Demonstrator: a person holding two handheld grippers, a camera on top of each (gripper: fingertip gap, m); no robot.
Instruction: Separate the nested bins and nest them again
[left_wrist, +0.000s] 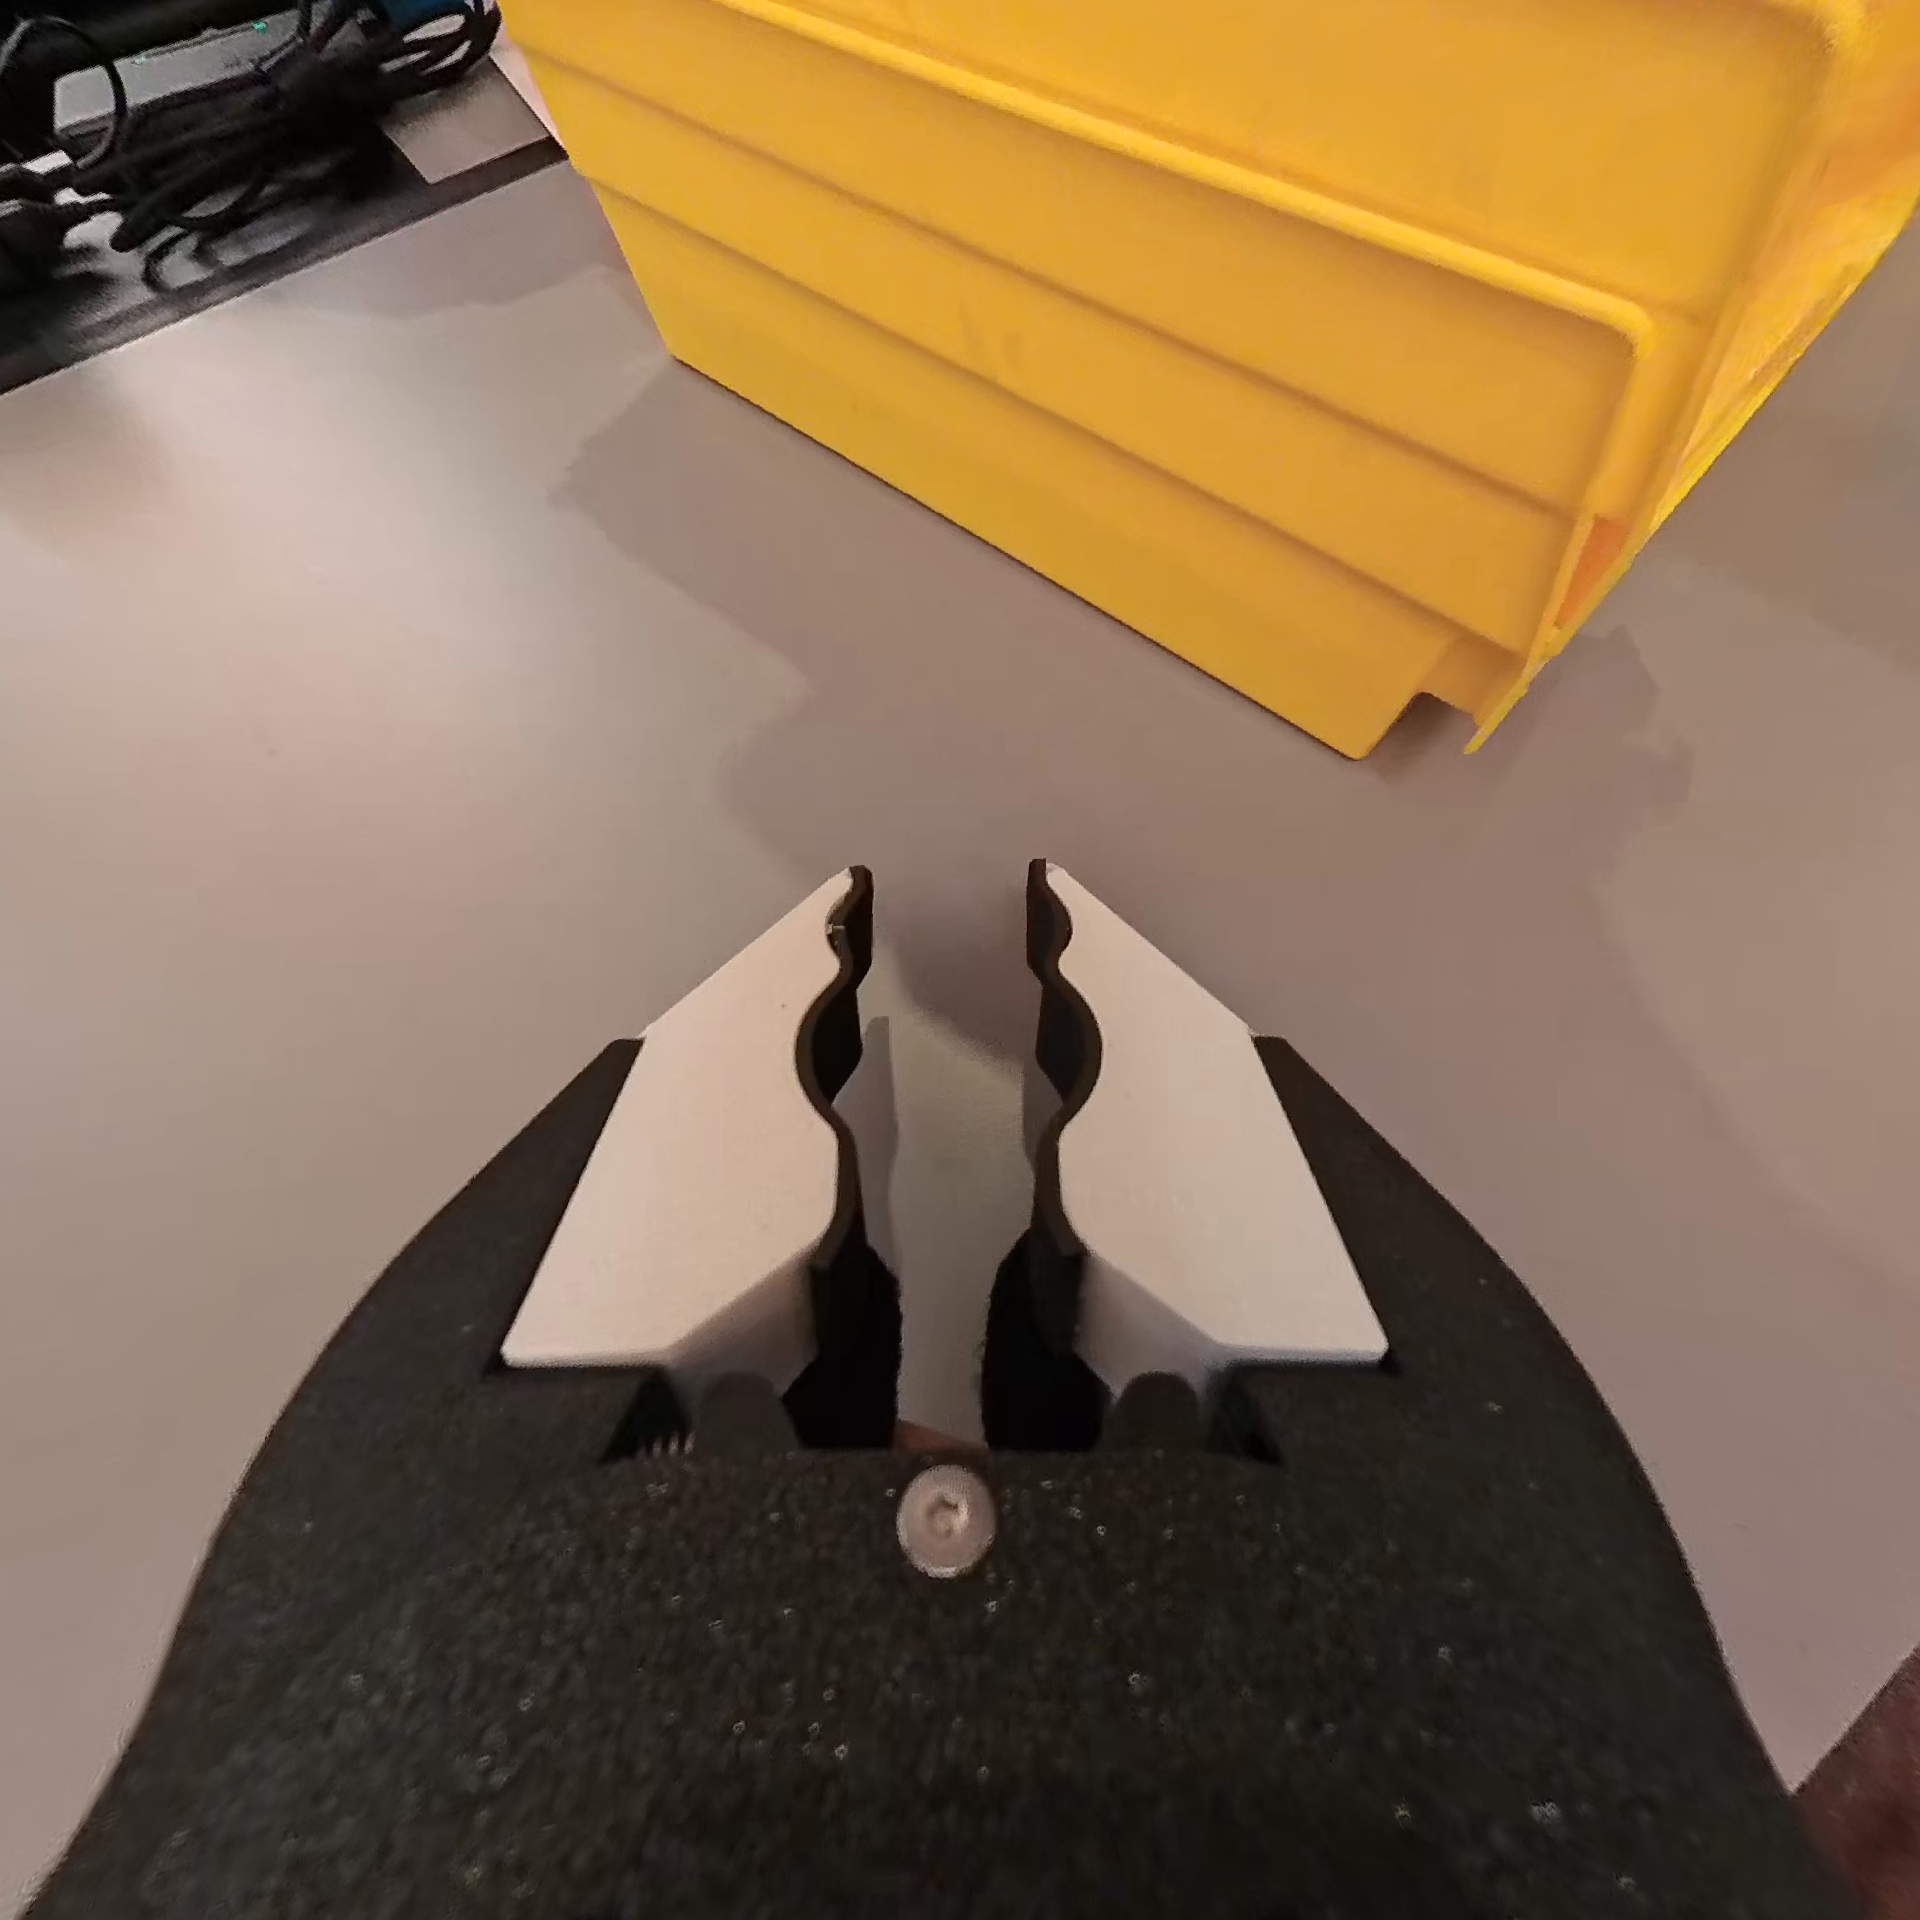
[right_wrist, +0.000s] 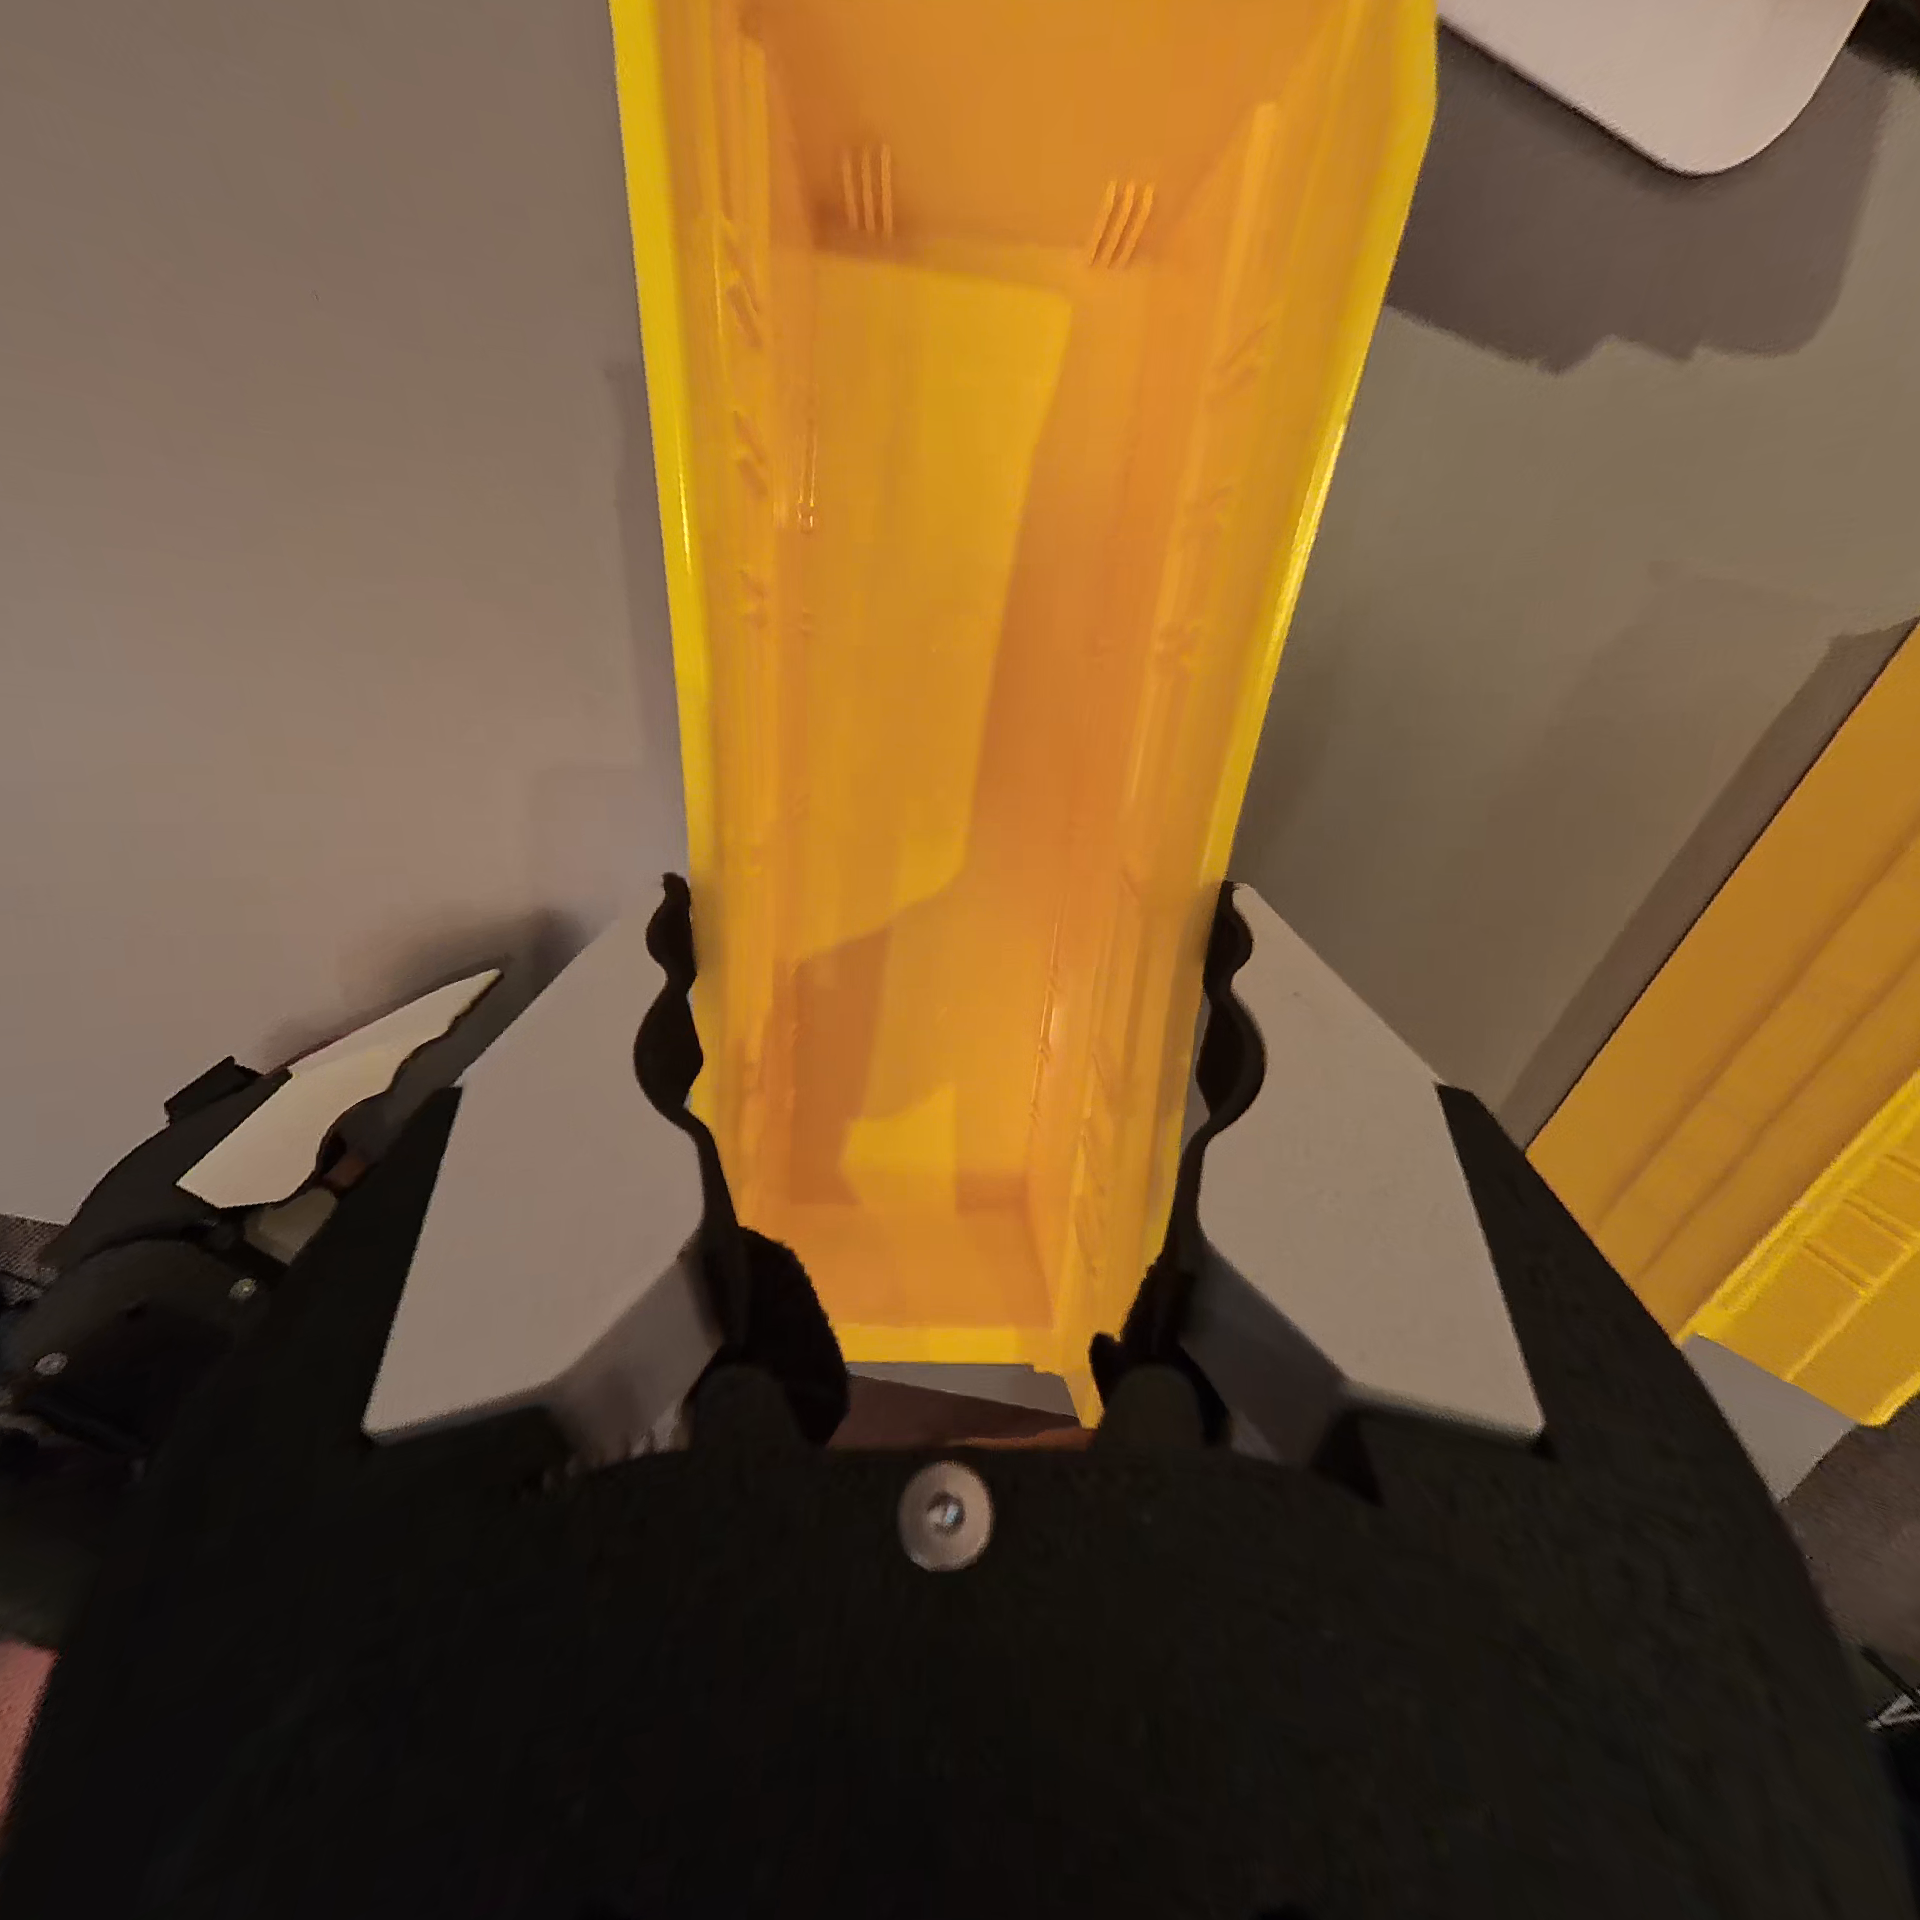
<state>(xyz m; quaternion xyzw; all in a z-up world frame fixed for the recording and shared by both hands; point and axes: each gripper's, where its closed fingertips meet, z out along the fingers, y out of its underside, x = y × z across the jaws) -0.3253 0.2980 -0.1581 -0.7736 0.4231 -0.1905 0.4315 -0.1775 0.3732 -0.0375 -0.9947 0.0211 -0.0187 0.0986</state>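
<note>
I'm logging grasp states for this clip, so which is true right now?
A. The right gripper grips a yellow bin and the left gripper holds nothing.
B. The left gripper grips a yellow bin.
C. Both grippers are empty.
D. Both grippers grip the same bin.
A: the right gripper has its fingers pressed against both side walls of the held yellow bin, while the left gripper shows only grey table between its parted fingers.

- A matte grey table (left_wrist: 364, 644) fills both views.
- A ribbed yellow bin (left_wrist: 1143, 343) rests on it.
- At the far left edge, tangled black cables (left_wrist: 197, 156) lie on a dark strip.
</note>
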